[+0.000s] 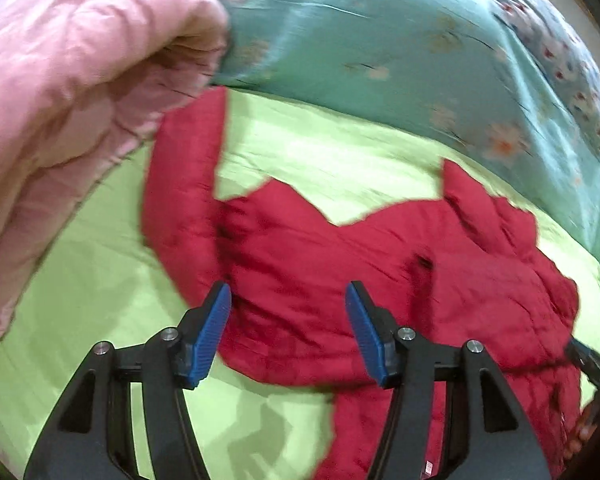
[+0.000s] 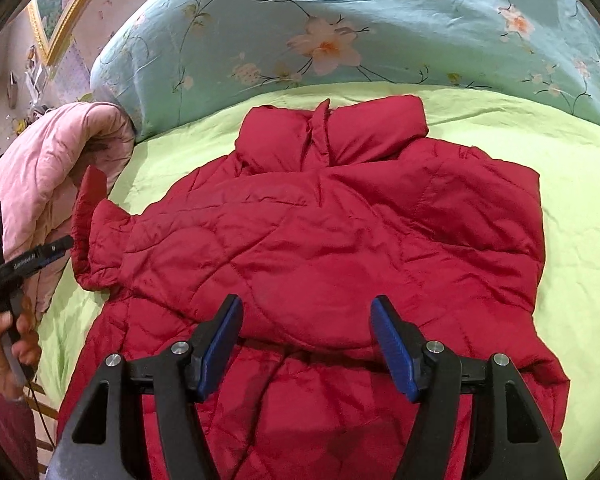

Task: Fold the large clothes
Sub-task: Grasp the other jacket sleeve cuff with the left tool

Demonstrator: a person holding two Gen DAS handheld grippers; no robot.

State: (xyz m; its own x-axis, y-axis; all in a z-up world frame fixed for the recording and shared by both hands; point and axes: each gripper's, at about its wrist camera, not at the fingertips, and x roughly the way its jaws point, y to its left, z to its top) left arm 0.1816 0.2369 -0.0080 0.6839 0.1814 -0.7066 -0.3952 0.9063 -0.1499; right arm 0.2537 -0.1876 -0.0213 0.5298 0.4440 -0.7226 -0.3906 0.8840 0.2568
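Two grippers hover over a red puffer jacket (image 2: 324, 240) spread on the lime-green sheet (image 2: 580, 200) — collar toward the floral quilt (image 2: 300, 20). The left gripper (image 1: 288, 328) and the right gripper (image 2: 306, 344) both stand with jaws apart, nothing between them.

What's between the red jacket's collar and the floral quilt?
Only bare green sheet separates the red jacket collar from the floral quilt, clearest in the right wrist view.
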